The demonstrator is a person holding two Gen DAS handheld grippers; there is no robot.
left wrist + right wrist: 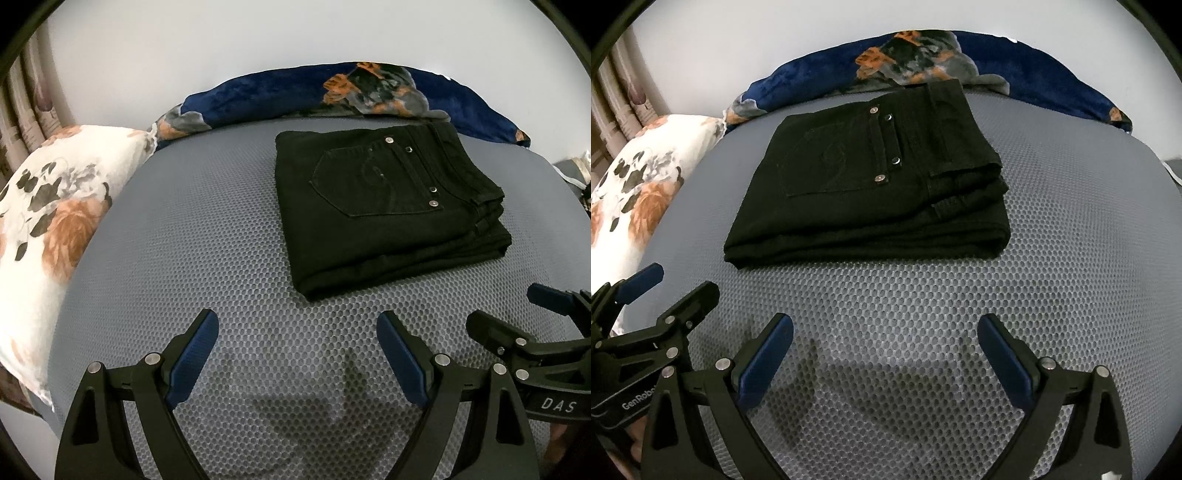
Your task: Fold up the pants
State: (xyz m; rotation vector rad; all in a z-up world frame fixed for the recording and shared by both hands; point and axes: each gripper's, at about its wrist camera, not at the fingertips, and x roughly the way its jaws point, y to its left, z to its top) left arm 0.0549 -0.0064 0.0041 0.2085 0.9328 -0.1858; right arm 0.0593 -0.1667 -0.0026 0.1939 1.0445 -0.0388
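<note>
The black pants (384, 210) lie folded in a compact stack on the grey mesh bed surface (207, 236), back pocket and metal rivets facing up. They also show in the right wrist view (871, 188), ahead of the fingers. My left gripper (297, 332) is open and empty, hovering over the mesh a short way in front of the pants. My right gripper (886, 334) is open and empty too, also short of the pants. The right gripper shows at the right edge of the left wrist view (517, 314); the left gripper shows at the left edge of the right wrist view (665, 284).
A white floral pillow (48, 221) lies at the left of the bed. A dark blue floral blanket (332, 92) is bunched along the far edge against a pale wall. A curtain (26, 96) hangs at far left.
</note>
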